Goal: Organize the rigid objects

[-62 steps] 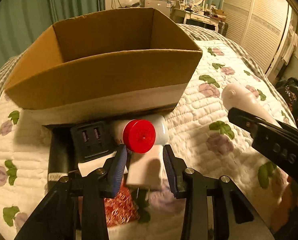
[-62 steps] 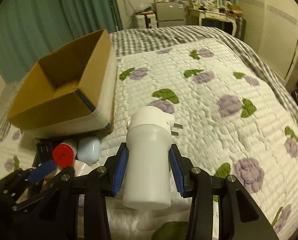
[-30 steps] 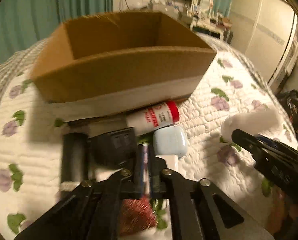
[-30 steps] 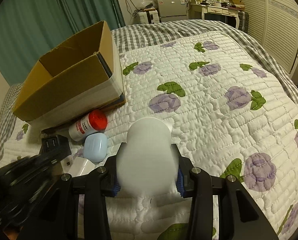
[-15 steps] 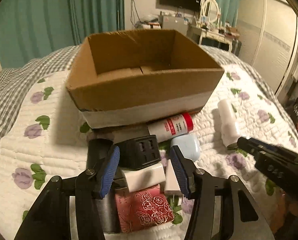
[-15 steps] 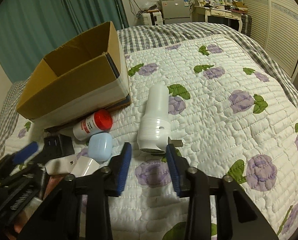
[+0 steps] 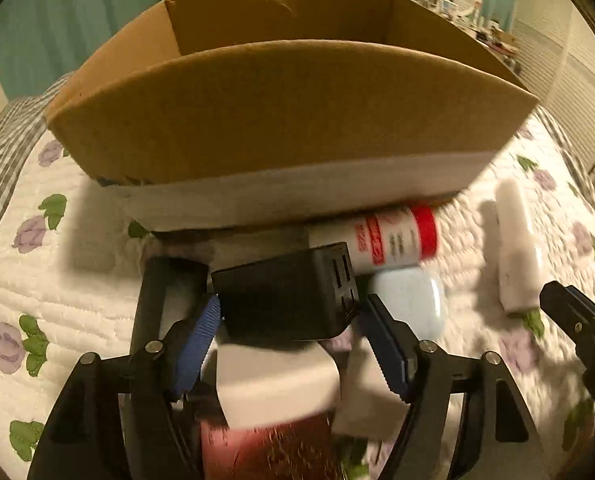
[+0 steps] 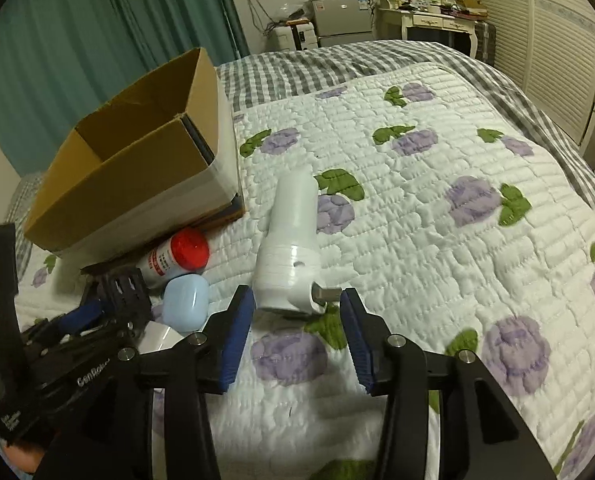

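a black charger (image 7: 287, 292) lay atop a pile on the quilt (image 8: 437, 200), just before an open cardboard box (image 7: 281, 108), likely its destination. the left gripper (image 7: 293, 344), jaws wide, straddled it, seemingly to grasp it. beside it lay a red-capped bottle (image 7: 393, 236) and blue case (image 7: 411, 304). the right gripper (image 8: 295, 320) was released behind a white device (image 8: 291, 252)

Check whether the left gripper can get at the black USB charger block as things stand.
Probably yes. The left gripper is open, with its blue fingers on either side of the black charger block, which sits on top of the pile. The pale blue case crowds the right finger.
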Demonstrator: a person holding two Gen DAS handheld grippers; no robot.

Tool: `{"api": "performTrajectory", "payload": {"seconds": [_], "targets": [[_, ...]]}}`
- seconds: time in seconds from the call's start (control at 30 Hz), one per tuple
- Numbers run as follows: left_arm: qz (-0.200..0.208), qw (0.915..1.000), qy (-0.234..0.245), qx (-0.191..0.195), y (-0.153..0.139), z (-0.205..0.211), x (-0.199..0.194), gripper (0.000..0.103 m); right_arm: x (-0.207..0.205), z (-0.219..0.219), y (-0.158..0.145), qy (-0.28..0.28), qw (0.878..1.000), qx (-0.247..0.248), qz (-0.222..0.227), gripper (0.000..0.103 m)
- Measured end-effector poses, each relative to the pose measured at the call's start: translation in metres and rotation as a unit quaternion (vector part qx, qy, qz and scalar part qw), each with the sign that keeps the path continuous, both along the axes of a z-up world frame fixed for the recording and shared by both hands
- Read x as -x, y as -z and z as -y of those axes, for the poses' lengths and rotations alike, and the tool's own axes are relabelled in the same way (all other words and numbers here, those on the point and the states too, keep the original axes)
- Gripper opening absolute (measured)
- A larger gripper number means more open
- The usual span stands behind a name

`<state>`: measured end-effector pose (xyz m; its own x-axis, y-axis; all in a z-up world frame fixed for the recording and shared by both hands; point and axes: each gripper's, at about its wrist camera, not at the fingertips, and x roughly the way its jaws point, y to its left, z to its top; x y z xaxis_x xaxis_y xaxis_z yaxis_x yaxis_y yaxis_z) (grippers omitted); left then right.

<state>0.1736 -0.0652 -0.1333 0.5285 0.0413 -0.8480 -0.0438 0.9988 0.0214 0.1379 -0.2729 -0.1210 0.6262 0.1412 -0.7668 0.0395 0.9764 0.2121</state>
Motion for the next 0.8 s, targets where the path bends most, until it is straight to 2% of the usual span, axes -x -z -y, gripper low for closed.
{"api": "performTrajectory", "payload": {"seconds": [0.07,0.1,0.13,0.27,0.33,0.47,0.63,0.8], "targets": [[-0.005,0.9999,-0.009,-0.005,0.004,-0.001,-0.004,0.076,-0.008,-0.003,0.002,-0.006,1.0,0.001,-0.001,0.049],[-0.006,0.9999,-0.009,-0.006,0.006,-0.002,-0.005,0.076,-0.015,-0.004,0.005,-0.011,1.0,-0.004,-0.004,0.057],[-0.006,0.9999,-0.009,-0.006,0.007,-0.002,-0.005,0.076,-0.02,-0.005,0.008,-0.013,1.0,-0.006,-0.006,0.06],[-0.003,0.9995,-0.004,0.033,0.009,-0.013,-0.001,0.072,-0.037,-0.006,0.028,-0.011,0.999,-0.006,-0.04,0.06],[-0.003,0.999,0.006,0.045,0.009,-0.019,0.003,0.068,-0.035,-0.006,0.032,-0.006,0.999,0.002,-0.041,0.05],[0.009,0.9986,0.02,0.048,0.001,-0.024,0.016,0.053,-0.027,-0.005,0.026,-0.008,1.0,0.002,-0.019,0.049],[0.031,0.9983,0.034,0.035,-0.012,-0.021,0.035,0.05,-0.013,-0.009,0.012,-0.016,1.0,-0.001,0.002,0.049],[0.061,0.9964,0.044,0.039,-0.044,-0.026,0.056,0.049,0.005,-0.015,-0.01,-0.03,0.999,0.008,0.02,0.049]]}}
